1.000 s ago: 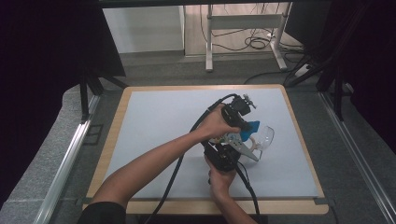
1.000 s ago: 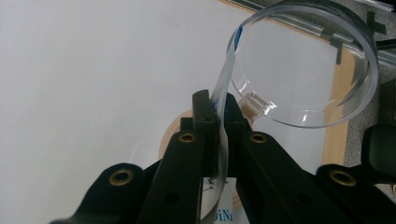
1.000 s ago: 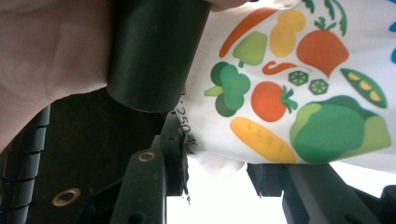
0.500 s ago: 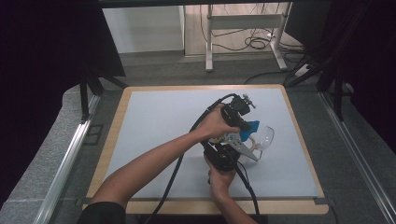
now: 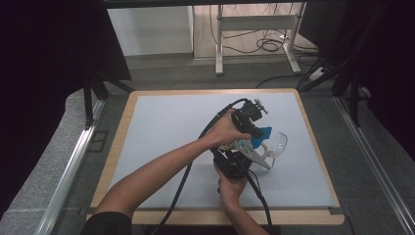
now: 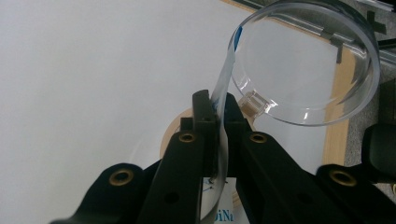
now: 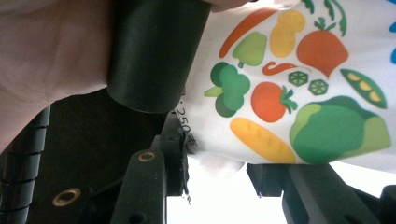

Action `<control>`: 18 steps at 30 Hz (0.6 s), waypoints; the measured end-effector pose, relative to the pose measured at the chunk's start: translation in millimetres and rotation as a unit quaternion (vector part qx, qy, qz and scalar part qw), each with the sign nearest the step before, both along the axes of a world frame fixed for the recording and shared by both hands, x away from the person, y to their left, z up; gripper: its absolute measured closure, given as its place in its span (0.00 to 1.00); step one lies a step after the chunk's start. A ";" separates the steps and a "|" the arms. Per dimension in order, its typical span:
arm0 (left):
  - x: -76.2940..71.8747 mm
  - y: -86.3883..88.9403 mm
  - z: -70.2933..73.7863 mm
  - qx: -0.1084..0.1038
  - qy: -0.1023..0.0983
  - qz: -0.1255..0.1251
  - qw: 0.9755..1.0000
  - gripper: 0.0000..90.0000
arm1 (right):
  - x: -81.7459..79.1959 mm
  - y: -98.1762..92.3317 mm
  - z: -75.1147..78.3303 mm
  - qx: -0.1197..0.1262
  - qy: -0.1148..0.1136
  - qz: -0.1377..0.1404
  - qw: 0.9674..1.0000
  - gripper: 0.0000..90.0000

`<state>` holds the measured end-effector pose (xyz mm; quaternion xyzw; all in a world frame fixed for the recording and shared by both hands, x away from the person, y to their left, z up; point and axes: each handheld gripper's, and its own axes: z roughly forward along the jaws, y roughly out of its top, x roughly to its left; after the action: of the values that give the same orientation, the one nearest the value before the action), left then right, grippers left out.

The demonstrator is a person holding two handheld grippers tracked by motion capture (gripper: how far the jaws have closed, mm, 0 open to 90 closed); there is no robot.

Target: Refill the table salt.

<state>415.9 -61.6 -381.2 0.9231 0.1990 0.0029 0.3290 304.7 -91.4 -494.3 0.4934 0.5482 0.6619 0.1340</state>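
Observation:
A white pouch (image 7: 299, 93) printed with coloured vegetables is held up over the right middle of the table. My right gripper (image 7: 222, 163) comes from below, its jaws closed against the pouch's lower part; in the high view this gripper (image 5: 240, 152) sits under the pouch (image 5: 236, 145). My left gripper (image 6: 217, 105) is shut on the thin upper edge of the pouch (image 6: 225, 77), which carries a blue mark. From above, the left gripper (image 5: 253, 133) reaches in from the left. A clear round glass (image 6: 303, 70) lies just beyond the jaws, on the mat at the right (image 5: 277, 143).
The pale grey mat (image 5: 166, 127) covers a wooden-edged table (image 5: 122, 122). Black cables trail from both grippers toward the front edge. A hand (image 7: 51, 51) and a black handle (image 7: 154, 51) crowd the left of the right gripper view. Metal rails (image 5: 73, 166) flank the table.

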 end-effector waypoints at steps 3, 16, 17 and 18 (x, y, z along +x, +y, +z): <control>0.1 0.0 0.0 0.000 0.000 0.000 1.000 0.99 | 0.0 0.0 -0.1 0.000 0.000 0.000 1.000 0.70; 0.3 -0.7 0.3 0.003 0.000 -0.001 1.000 0.99 | 0.1 -0.4 0.2 0.001 0.001 -0.001 1.000 0.70; 0.3 -0.8 0.6 0.004 -0.001 -0.001 1.000 0.99 | 0.0 -0.5 0.3 0.002 0.001 -0.001 1.000 0.70; 0.4 -0.9 0.6 0.003 -0.001 -0.002 1.000 0.99 | 0.0 -0.6 0.3 0.002 0.001 -0.001 1.000 0.70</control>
<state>416.2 -62.5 -380.5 0.9247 0.1967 0.0038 0.3261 304.6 -91.9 -494.0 0.4947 0.5467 0.6623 0.1335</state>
